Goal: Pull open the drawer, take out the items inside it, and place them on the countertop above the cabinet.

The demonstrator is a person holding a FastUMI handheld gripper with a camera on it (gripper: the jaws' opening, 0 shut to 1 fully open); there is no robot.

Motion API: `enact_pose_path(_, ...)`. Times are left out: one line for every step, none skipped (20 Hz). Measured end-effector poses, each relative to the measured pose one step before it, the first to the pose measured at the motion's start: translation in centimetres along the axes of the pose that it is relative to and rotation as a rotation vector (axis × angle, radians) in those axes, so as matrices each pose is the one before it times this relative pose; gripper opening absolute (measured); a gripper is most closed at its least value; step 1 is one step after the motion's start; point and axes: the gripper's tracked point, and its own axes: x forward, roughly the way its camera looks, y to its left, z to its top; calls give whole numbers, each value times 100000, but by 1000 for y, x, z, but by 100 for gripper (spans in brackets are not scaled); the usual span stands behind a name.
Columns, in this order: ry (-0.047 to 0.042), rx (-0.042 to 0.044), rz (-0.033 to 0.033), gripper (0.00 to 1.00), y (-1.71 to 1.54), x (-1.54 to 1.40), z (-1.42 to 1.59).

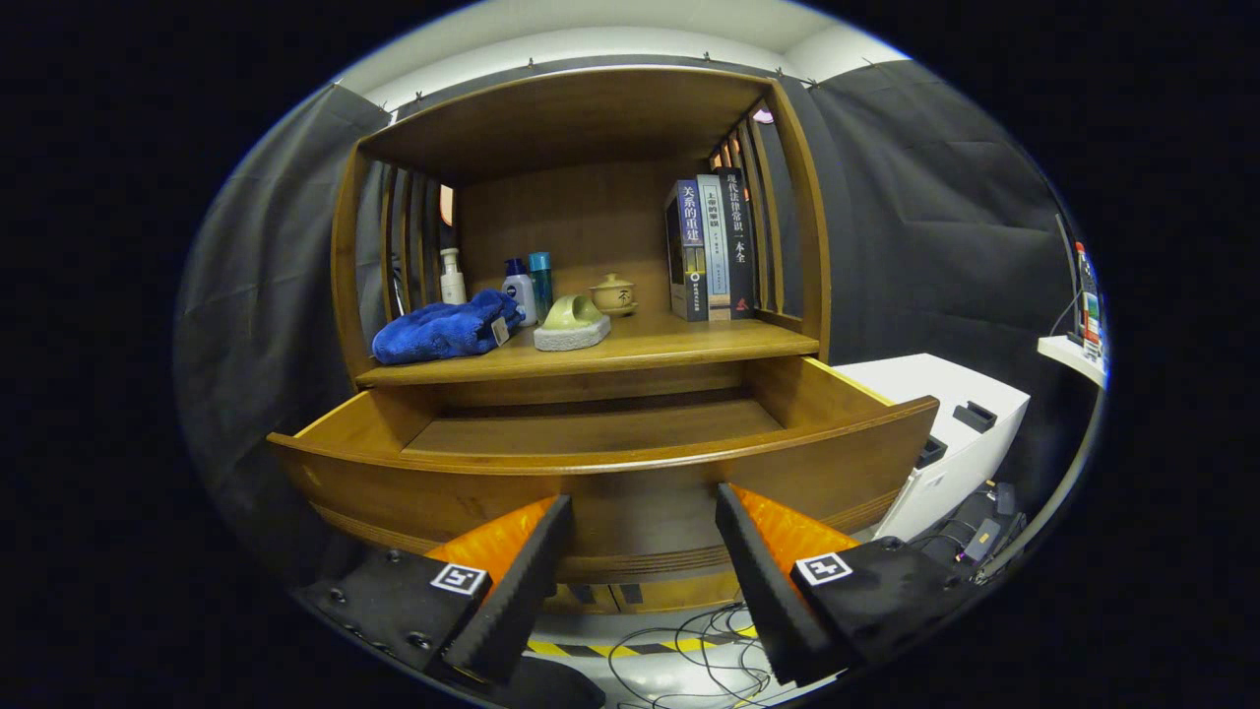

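Fingers: black-and-orange hand-held gripper (645, 551) spread wide, holding nothing, just before the drawer front.
Drawer: curved brown wooden drawer (630, 478) pulled out, visible floor bare.
Countertop: wooden countertop (689, 345) above the drawer carries a crumpled blue cloth (443, 330) and a green-and-white slipper (573, 323).
Risk: the drawer's near corner is hidden; anything there may be missed.

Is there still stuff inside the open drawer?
No, the drawer shows only its bare wooden bottom, and the open gripper holds nothing in front of it.
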Motion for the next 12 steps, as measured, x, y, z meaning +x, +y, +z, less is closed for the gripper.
enact_pose_path(-614,1076,154,98,131,748,460)
enact_pose_path(1881,-979,454,98,12,546,-130)
enact_pose_path(-344,58,-133,98,58,530,298)
enact_pose_path(51,-429,-218,98,79,707,249)
enact_pose_path(528,-972,-44,98,15,689,138)
enact_pose_path(-280,-363,-70,98,-5,599,287)
enact_pose_path(506,-207,15,98,58,562,81)
enact_pose_path(228,259,52,98,26,513,127)
enact_pose_path(239,366,196,98,44,478,250)
enact_pose_path(237,301,173,98,82,637,134)
enact_pose_path(85,184,218,98,48,539,161)
enact_pose_path(154,328,253,98,-7,478,123)
